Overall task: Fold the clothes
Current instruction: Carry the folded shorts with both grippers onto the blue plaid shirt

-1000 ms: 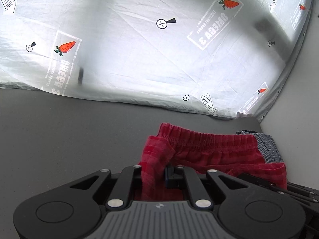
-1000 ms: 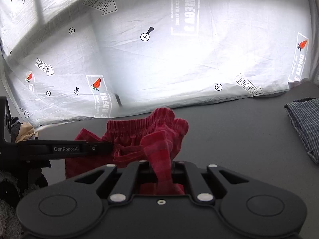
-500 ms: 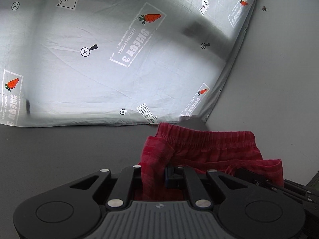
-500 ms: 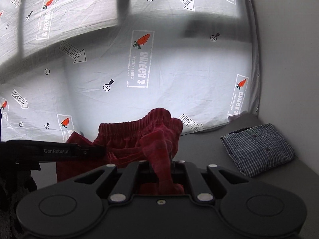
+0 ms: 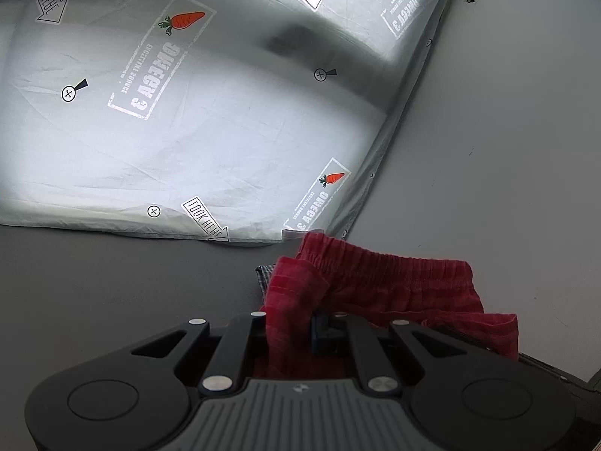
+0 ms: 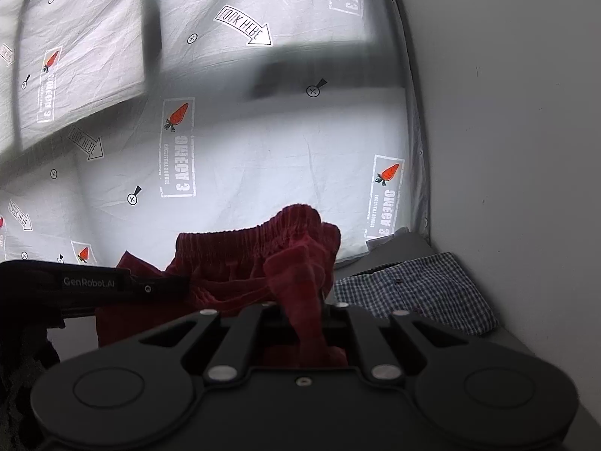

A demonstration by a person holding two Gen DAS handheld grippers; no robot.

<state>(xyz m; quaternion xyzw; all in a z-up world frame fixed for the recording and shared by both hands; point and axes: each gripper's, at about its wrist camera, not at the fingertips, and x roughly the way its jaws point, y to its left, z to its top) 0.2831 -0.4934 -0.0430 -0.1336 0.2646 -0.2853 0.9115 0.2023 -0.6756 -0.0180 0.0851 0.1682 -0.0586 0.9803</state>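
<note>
Red checked shorts (image 5: pixel 390 285) with an elastic waistband hang between my two grippers, lifted off the grey table. My left gripper (image 5: pixel 296 323) is shut on one bunched corner of the shorts. My right gripper (image 6: pixel 304 300) is shut on the other corner of the red shorts (image 6: pixel 240 259). The left gripper's arm (image 6: pixel 90 285) shows at the left of the right wrist view. A folded blue checked garment (image 6: pixel 417 293) lies on the table at the right; a sliver of it (image 5: pixel 263 274) peeks out behind the shorts in the left wrist view.
A white printed sheet (image 5: pixel 210 120) with carrot logos and arrows hangs behind the grey table (image 5: pixel 112 285). A plain grey wall (image 6: pixel 507 131) stands at the right. A dark heap of clothes (image 6: pixel 18 383) lies at the far left.
Both grippers have swung to the right with the shorts held between them. The folded blue checked garment and the right wall have come closer in the right wrist view.
</note>
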